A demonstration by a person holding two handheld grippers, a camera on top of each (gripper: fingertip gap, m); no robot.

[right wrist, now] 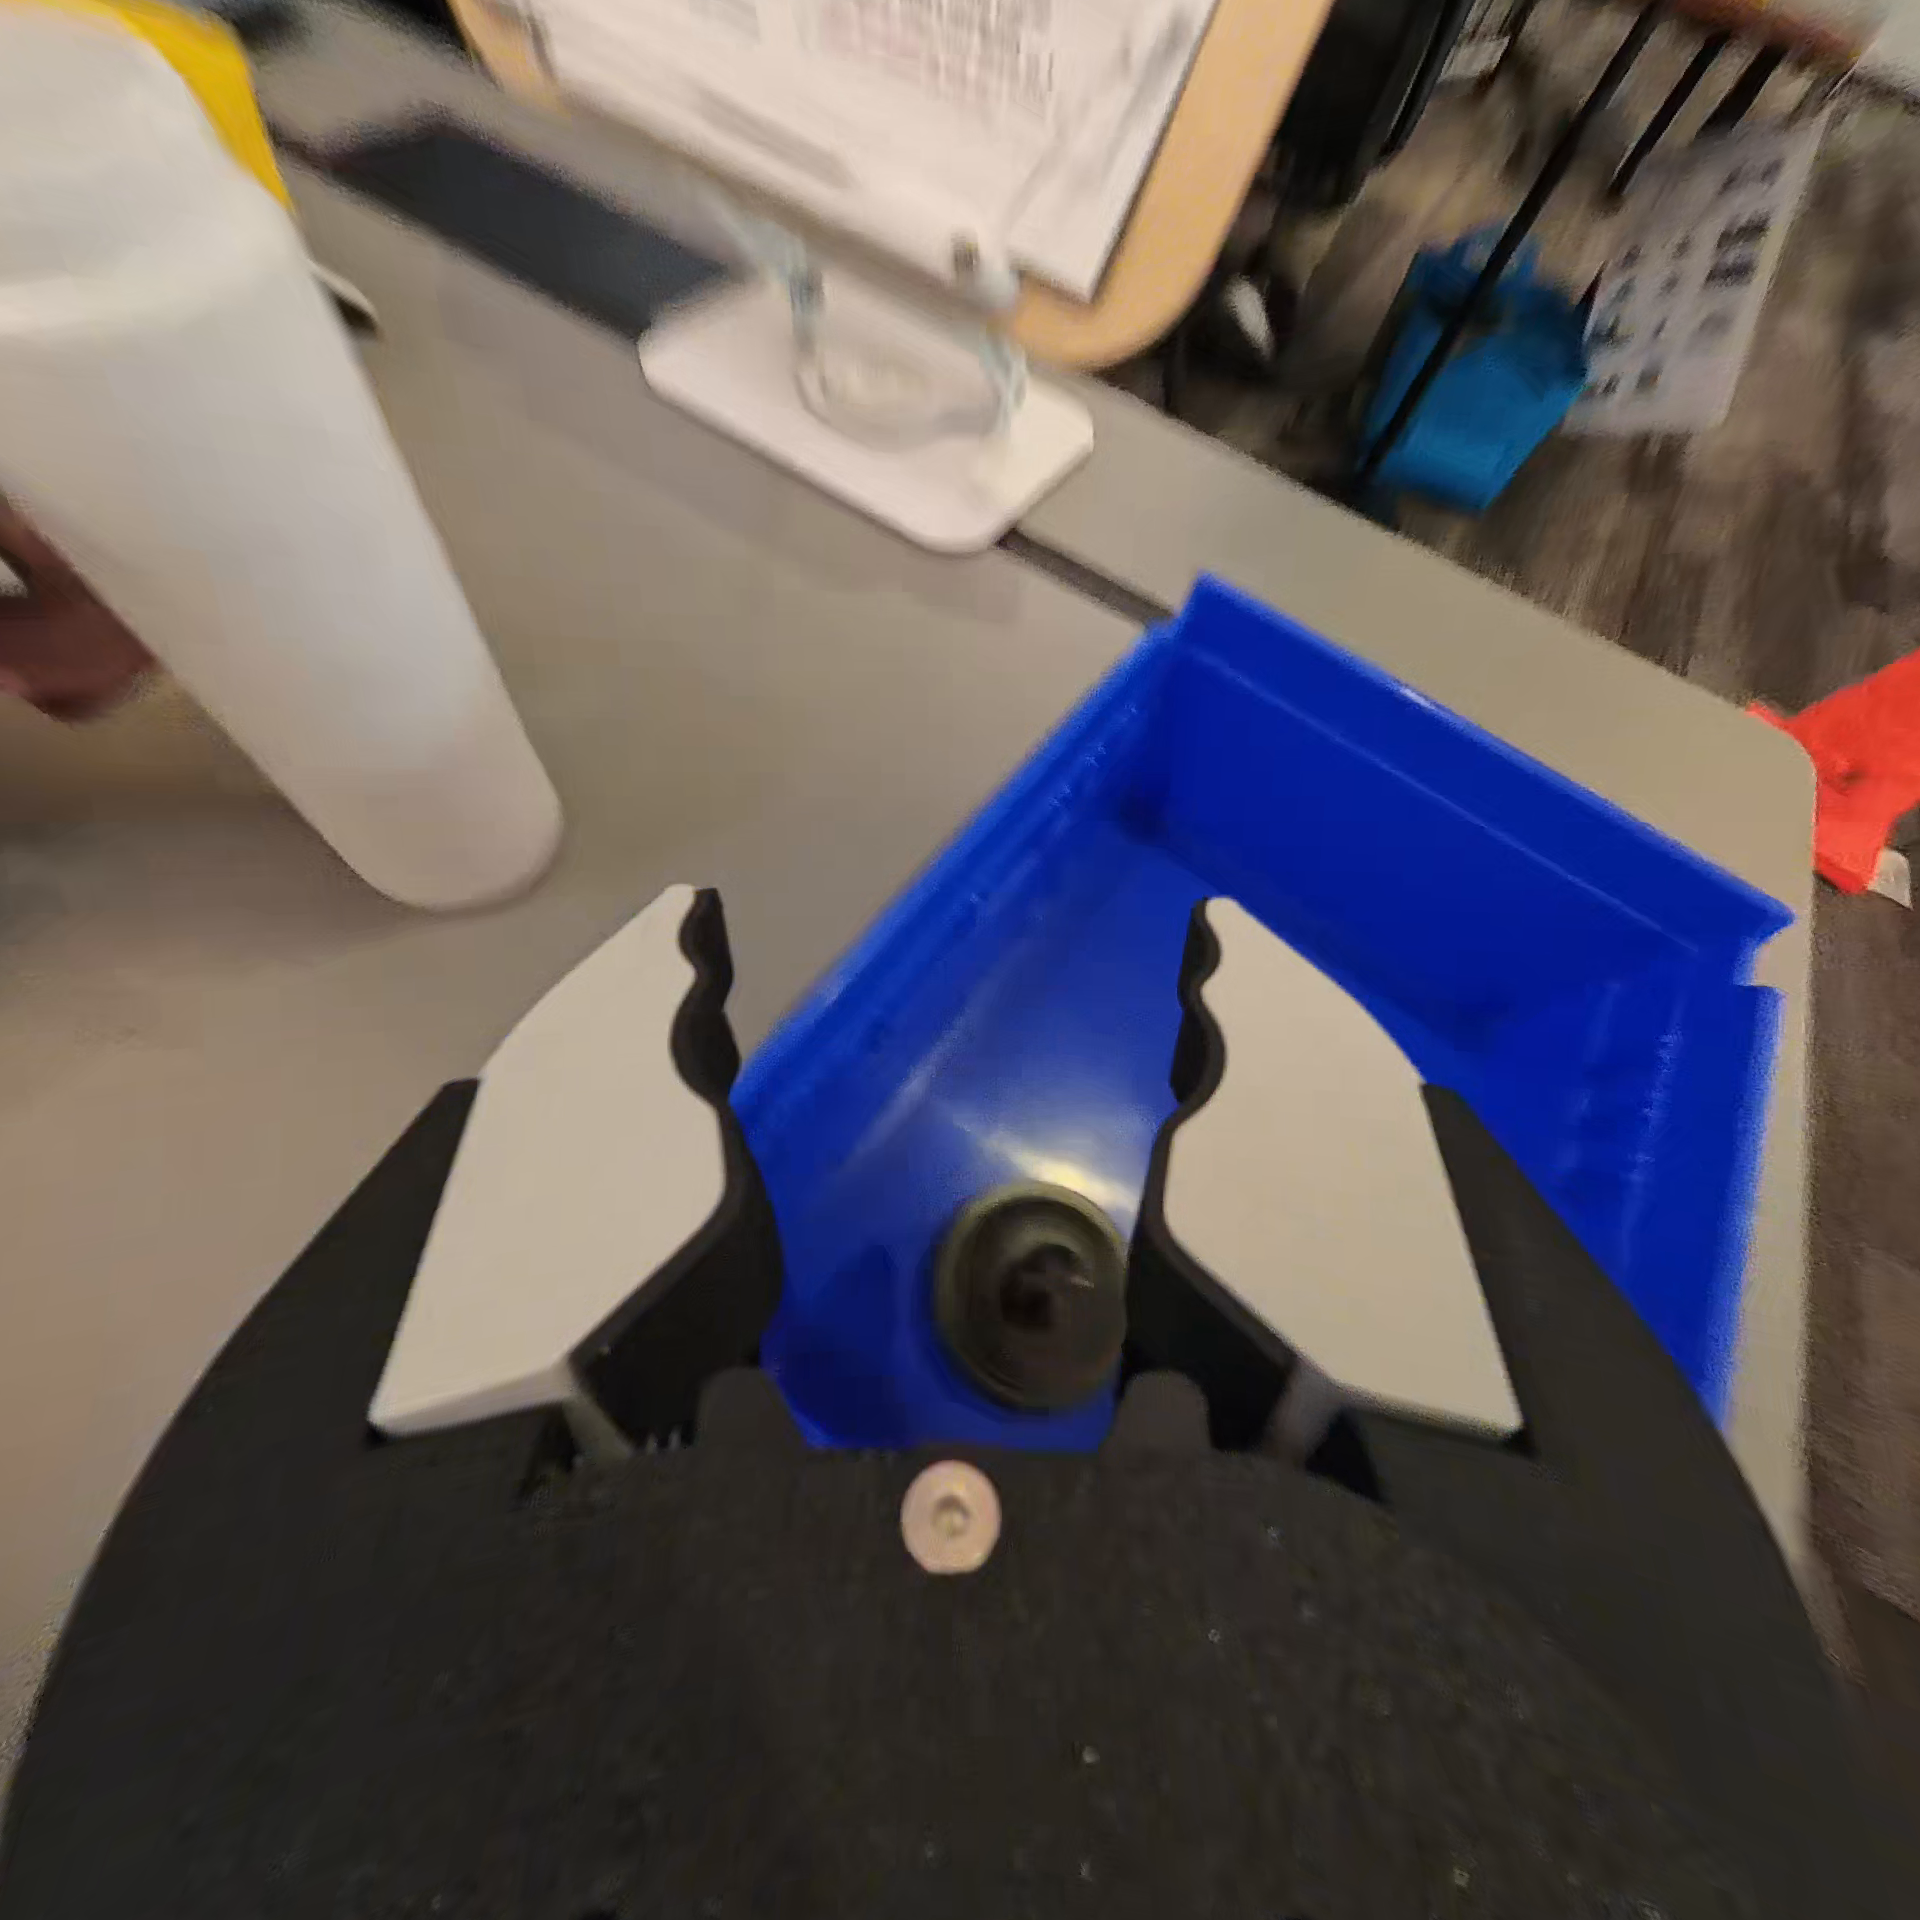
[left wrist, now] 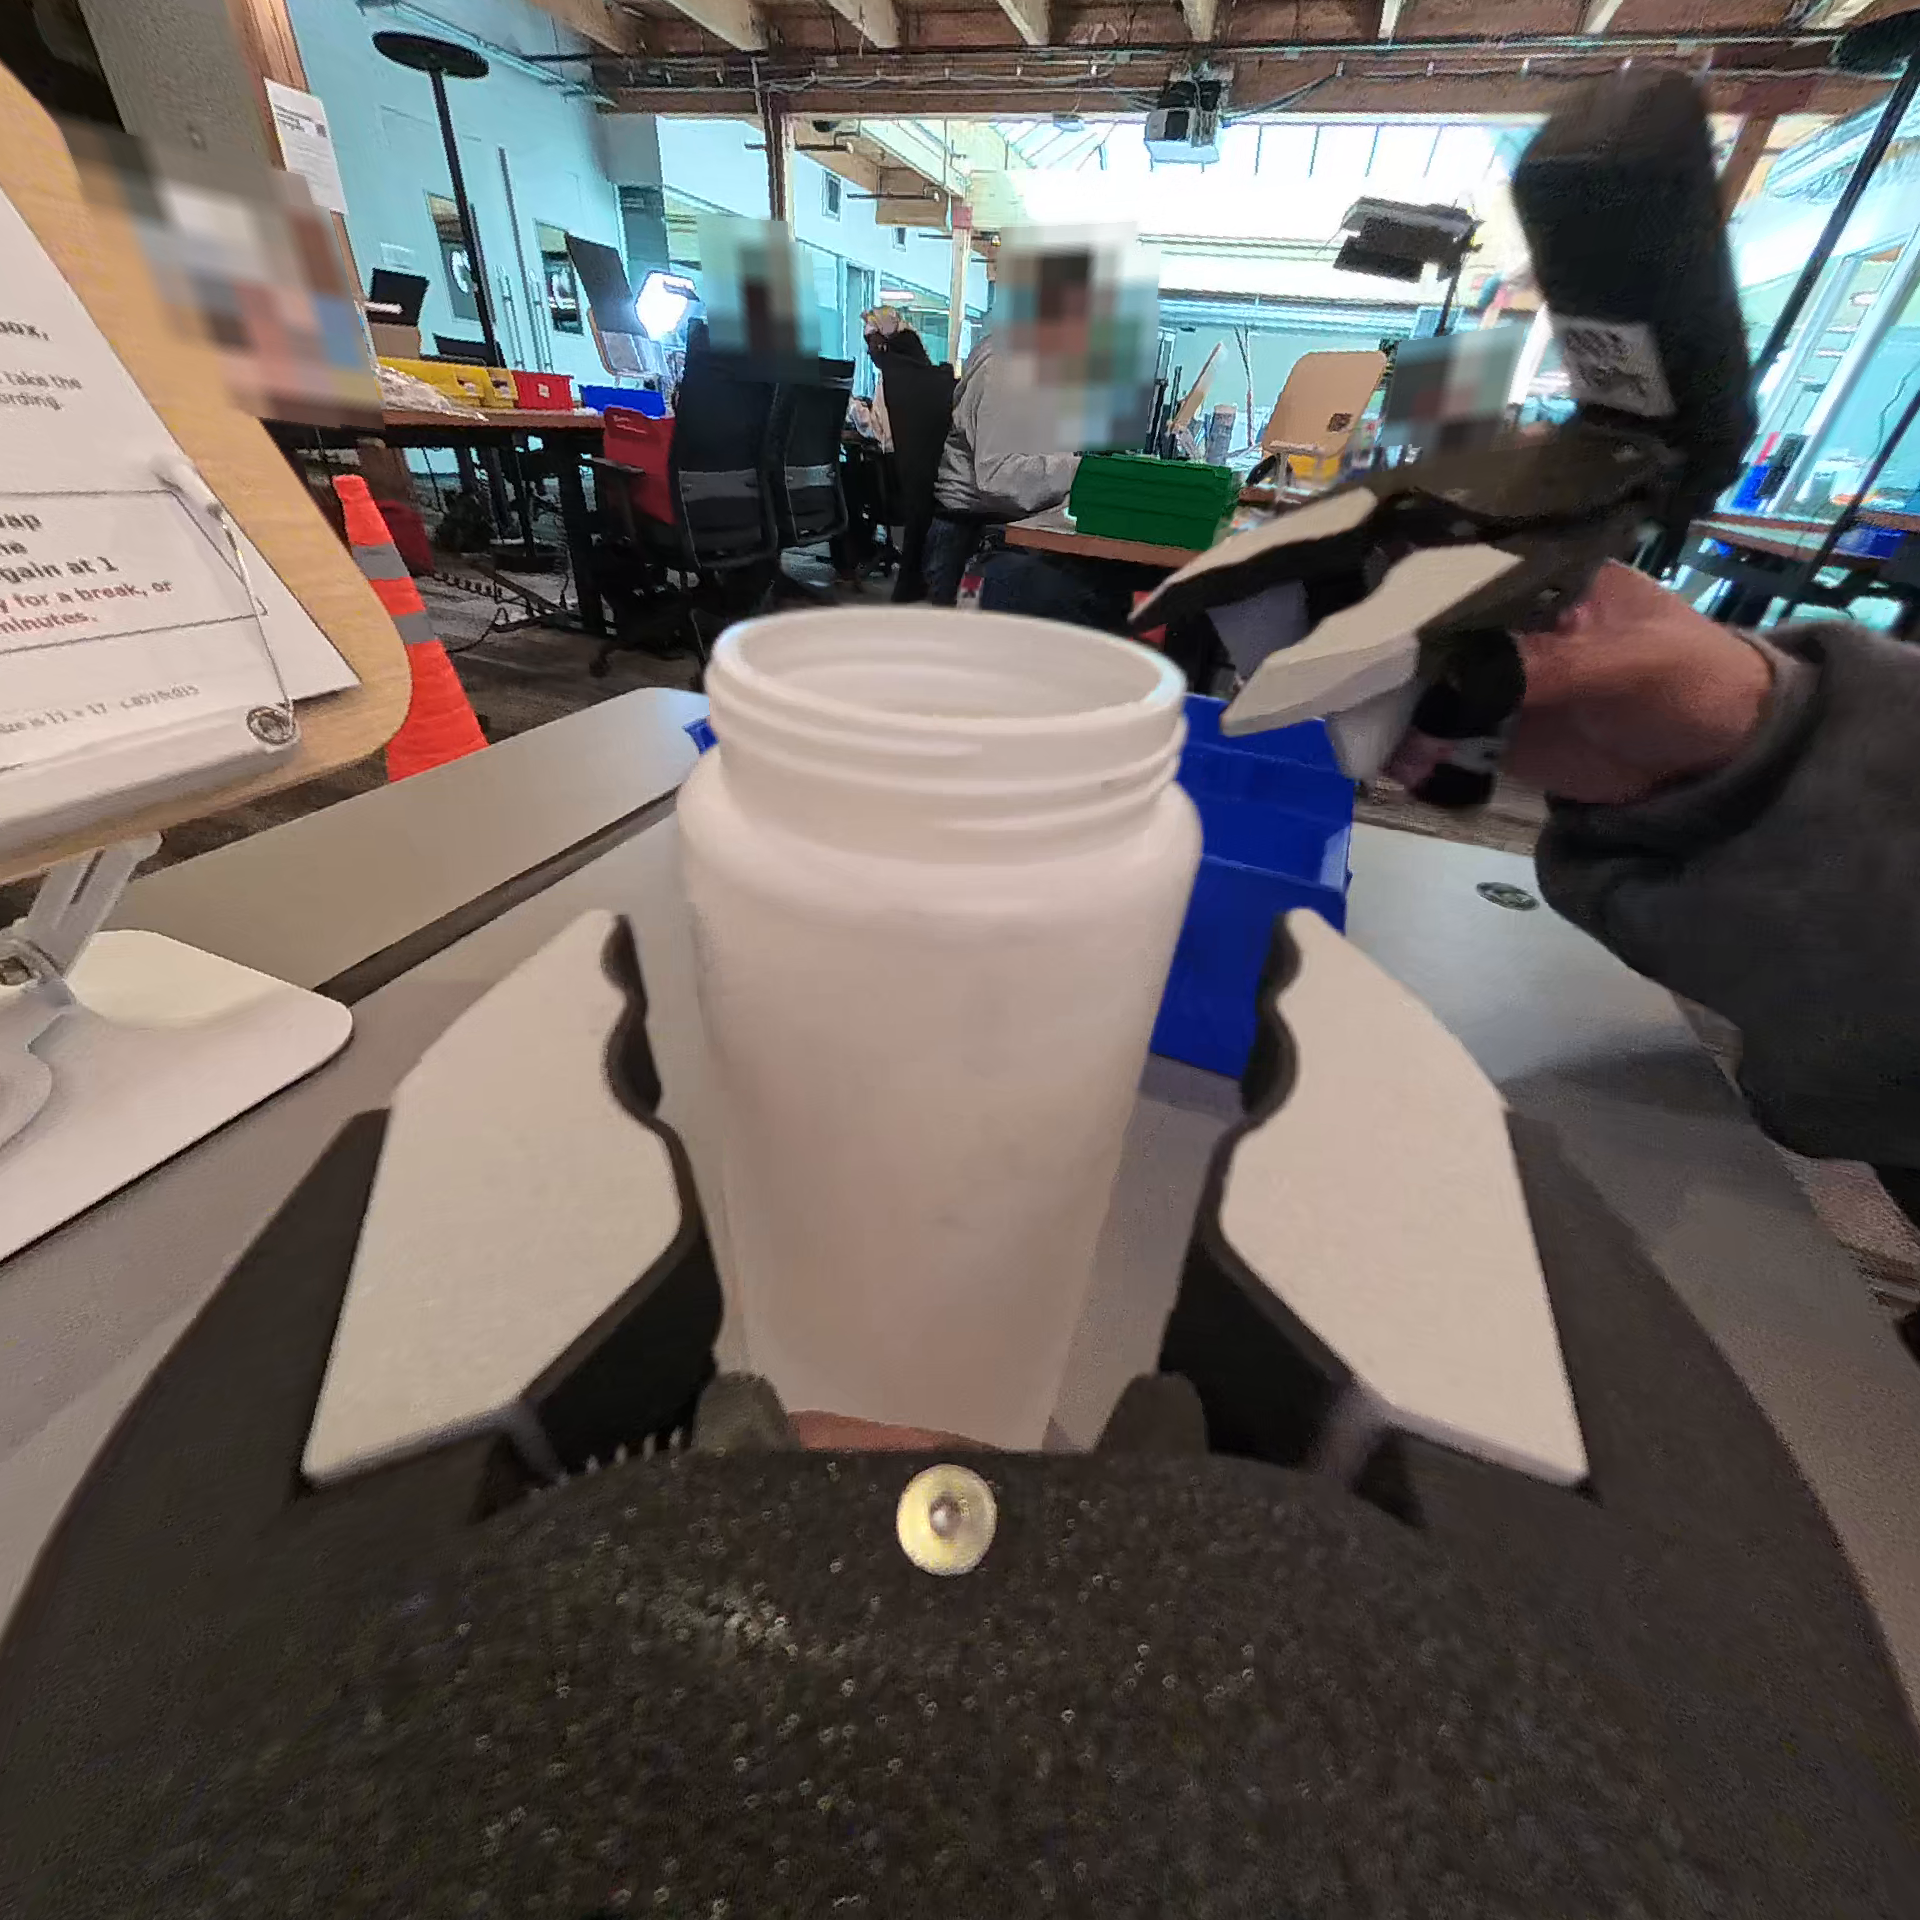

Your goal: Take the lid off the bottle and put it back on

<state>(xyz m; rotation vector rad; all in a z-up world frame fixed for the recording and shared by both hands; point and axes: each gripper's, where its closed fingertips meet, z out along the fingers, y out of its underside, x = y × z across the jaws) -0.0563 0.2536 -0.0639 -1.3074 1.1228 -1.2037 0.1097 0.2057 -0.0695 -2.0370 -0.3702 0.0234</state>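
Note:
A white bottle (left wrist: 935, 987) stands upright with its threaded mouth open and no lid on it. My left gripper (left wrist: 951, 925) has its fingers spread wide on either side of the bottle. The left pad touches the bottle and a gap shows at the right pad. The bottle also shows at the upper left of the right wrist view (right wrist: 239, 520). My right gripper (right wrist: 956, 914) is open and empty above a blue bin (right wrist: 1403, 831). A dark round cap-like piece (right wrist: 1029, 1309) lies in the bin between the finger bases. The right gripper (left wrist: 1195, 670) also shows in the left wrist view, up right of the bottle's mouth.
The grey table (right wrist: 727, 675) carries a white stand (left wrist: 156, 1018) that holds a board with papers, left of the bottle. The blue bin (left wrist: 1268, 831) sits just behind and right of the bottle. An orange cone (left wrist: 416, 665) stands past the table edge. People sit at desks far behind.

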